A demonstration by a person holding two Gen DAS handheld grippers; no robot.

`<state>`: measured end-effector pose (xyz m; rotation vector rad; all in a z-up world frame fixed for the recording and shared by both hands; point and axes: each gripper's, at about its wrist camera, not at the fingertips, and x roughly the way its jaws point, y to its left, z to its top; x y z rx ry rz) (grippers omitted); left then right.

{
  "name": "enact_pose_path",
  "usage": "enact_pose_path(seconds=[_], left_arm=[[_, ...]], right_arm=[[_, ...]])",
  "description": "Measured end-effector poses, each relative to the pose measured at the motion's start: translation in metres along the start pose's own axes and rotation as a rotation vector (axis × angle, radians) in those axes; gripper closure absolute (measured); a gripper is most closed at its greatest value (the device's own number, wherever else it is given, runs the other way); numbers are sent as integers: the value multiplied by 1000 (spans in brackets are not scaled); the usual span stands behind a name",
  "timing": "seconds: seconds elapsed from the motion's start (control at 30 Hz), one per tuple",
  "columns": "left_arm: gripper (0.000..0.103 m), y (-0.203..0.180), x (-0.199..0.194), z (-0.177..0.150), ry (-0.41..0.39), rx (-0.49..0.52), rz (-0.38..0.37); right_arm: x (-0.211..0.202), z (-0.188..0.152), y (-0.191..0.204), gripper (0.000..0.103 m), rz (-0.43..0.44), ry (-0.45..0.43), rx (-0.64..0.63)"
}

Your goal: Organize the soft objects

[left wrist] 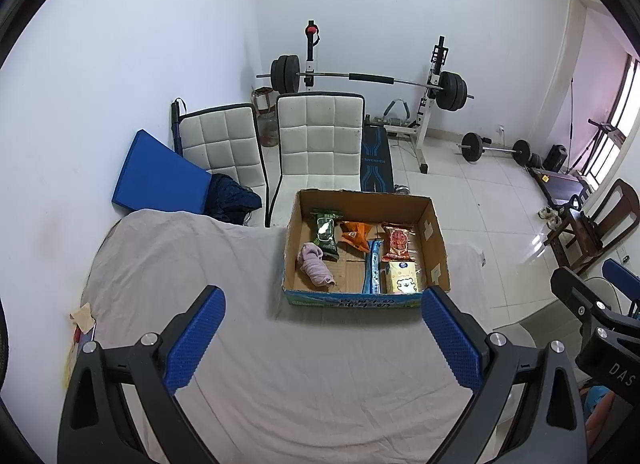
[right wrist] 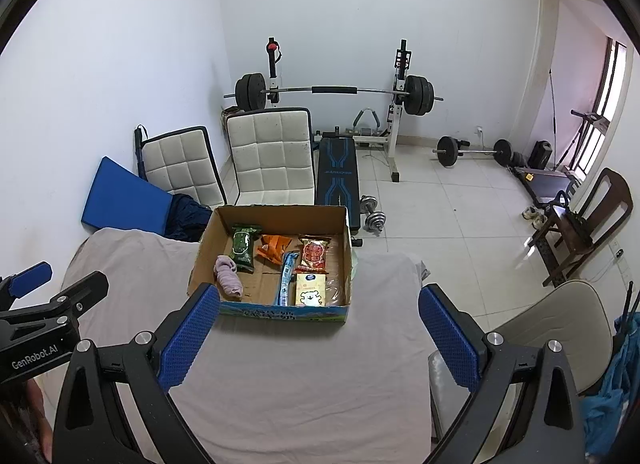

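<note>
A cardboard box stands at the far side of the cloth-covered table. In it lie a rolled lilac sock, a green packet, an orange packet, a long blue packet, a red packet and a yellow bear packet. My left gripper is open and empty above the table, short of the box. My right gripper is open and empty too, just in front of the box.
Two white padded chairs and a blue mat stand behind the table. A barbell rack, a bench and dumbbells are on the tiled floor. A beige chair and a wooden chair stand at the right.
</note>
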<state>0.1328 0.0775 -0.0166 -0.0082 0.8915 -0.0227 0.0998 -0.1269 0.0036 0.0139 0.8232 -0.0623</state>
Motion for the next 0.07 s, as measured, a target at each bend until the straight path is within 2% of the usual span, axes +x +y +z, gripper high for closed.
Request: enact_pose_path(seconds=[0.07], left_arm=[[3,0,0,1,-1,0,1]], right_arm=[[1,0,-1,2,0,2,-1]])
